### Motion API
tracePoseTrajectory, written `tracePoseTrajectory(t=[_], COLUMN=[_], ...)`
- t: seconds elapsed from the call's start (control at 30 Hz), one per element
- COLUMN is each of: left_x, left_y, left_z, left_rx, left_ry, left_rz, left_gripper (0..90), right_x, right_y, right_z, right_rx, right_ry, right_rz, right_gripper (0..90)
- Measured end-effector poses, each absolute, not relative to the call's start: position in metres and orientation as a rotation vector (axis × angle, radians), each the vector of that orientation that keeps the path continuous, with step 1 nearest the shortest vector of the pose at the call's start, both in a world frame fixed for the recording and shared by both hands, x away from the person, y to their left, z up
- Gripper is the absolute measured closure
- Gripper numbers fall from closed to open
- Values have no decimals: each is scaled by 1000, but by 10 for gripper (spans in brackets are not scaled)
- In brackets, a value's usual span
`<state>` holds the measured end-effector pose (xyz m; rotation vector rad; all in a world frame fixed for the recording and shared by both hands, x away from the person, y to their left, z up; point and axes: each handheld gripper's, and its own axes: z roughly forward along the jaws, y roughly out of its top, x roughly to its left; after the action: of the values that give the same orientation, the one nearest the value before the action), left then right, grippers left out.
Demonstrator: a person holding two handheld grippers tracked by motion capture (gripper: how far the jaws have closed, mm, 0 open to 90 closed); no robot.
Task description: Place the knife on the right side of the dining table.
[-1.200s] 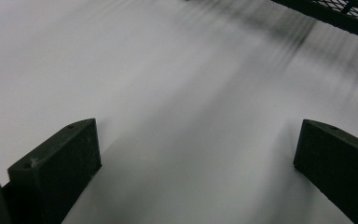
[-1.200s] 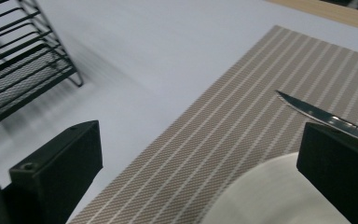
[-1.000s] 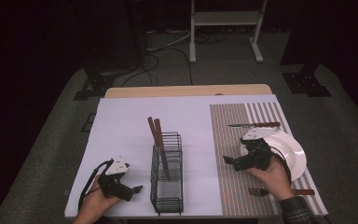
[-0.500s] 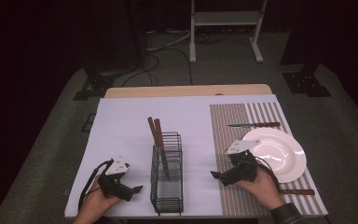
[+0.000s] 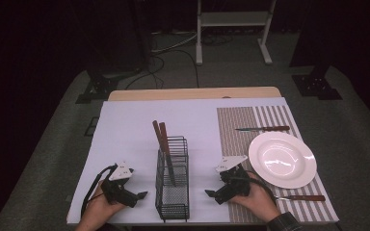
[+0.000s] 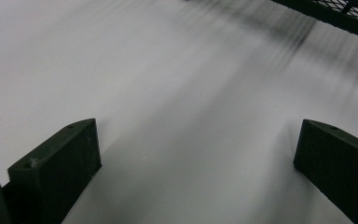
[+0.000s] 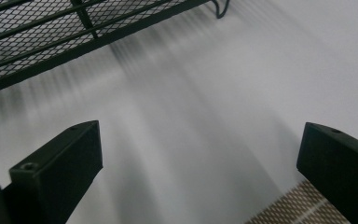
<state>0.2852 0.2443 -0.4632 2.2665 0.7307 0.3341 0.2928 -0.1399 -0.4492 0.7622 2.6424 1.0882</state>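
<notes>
A black wire caddy stands at the table's front centre with two brown-handled utensils leaning in it. My left gripper rests open on the white table left of the caddy, its jaws wide apart with nothing between them. My right gripper lies open just right of the caddy, empty, jaws pointing toward the caddy's mesh. A white plate sits on the striped placemat. One brown-handled knife lies behind the plate, another utensil in front of it.
The white sheet covers the table's left and middle. The caddy's base lies close to the left gripper. Beyond the table stand a dark stand foot, floor cables and a white metal frame.
My right gripper has moved left off the plate and placemat to the white sheet beside the caddy. The left gripper has stayed put.
</notes>
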Motion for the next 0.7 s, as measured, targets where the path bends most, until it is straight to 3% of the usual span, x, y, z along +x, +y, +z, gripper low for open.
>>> tracePoseTrajectory(t=[0.7], left_x=[285], left_y=[244], left_z=[-463], left_rx=[2266], left_ry=[731], left_rz=[334], left_gripper=[0], right_x=[282], right_y=[-117], right_z=[-466], right_rx=[688], right_ry=[2661], right_rz=[1087], right_gripper=[0])
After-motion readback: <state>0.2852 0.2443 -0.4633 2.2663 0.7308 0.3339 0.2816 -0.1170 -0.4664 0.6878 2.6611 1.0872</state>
